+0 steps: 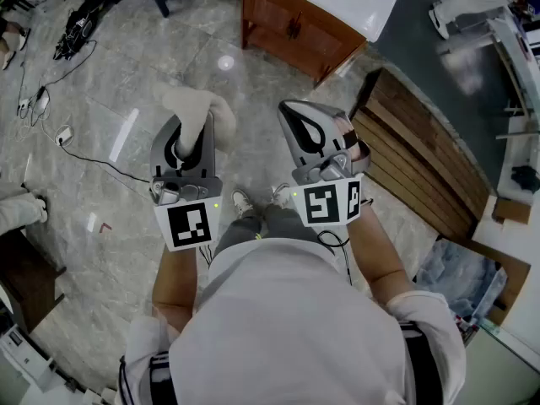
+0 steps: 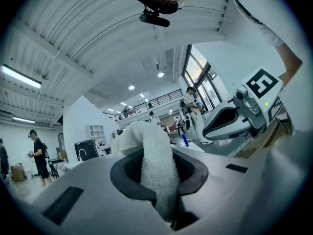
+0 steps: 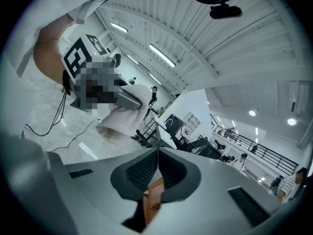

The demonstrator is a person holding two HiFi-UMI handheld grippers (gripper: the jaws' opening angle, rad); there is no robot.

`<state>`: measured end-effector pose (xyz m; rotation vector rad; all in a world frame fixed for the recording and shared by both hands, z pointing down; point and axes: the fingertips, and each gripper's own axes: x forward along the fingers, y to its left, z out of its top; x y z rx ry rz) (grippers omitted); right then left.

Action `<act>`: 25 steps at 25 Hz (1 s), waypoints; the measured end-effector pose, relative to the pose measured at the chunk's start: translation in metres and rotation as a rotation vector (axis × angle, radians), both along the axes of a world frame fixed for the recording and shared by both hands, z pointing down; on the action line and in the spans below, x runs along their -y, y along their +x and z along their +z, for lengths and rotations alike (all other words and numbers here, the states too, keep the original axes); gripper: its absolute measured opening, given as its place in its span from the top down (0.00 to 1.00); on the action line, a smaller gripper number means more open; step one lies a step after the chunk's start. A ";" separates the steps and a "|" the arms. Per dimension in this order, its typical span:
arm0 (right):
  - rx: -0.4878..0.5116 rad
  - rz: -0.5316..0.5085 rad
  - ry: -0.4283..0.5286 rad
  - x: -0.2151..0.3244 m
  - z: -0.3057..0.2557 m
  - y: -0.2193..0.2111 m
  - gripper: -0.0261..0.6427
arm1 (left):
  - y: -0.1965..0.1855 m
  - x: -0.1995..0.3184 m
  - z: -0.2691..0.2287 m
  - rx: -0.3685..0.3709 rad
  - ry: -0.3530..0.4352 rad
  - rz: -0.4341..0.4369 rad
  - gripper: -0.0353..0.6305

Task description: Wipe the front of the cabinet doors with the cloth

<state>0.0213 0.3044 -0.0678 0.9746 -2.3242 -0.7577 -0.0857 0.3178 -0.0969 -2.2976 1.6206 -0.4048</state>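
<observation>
Two claws: left claw (image 1: 191, 137) grips cloth (image 1: 200, 106), right claw (image 1: 309, 127) clenched empty; cabinet (image 1: 291, 25) doors closed.

**Left tool clamps the white cloth**

The left tool (image 2: 159, 173) has its dark pads (image 2: 124, 173) closed on a white, fluffy cloth (image 2: 155, 153). The cloth rises upright from between the jaws and folds over to the left at its top. To the right, the right tool (image 2: 215, 126) hangs in the air, its marker cube (image 2: 264, 84) facing the camera. Behind lie a ribbed ceiling with a strip light (image 2: 19, 76) and a person in dark clothes (image 2: 38, 155) standing far left.
</observation>
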 end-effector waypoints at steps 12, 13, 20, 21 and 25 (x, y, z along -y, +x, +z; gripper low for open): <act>0.063 -0.002 -0.039 0.004 0.008 0.061 0.90 | 0.054 0.004 -0.008 0.037 0.016 -0.026 0.84; 0.066 -0.003 -0.042 0.005 0.011 0.069 0.90 | 0.059 0.005 -0.008 0.042 0.020 -0.032 0.84; 0.084 -0.072 -0.051 0.017 0.025 0.080 0.90 | 0.079 0.028 -0.011 0.087 0.039 -0.084 0.84; 0.095 -0.081 -0.061 0.020 0.027 0.078 0.90 | 0.079 0.033 -0.010 0.092 0.038 -0.084 0.84; 0.109 -0.099 -0.072 0.053 0.034 0.059 0.90 | 0.058 0.066 0.002 0.077 0.031 -0.102 0.84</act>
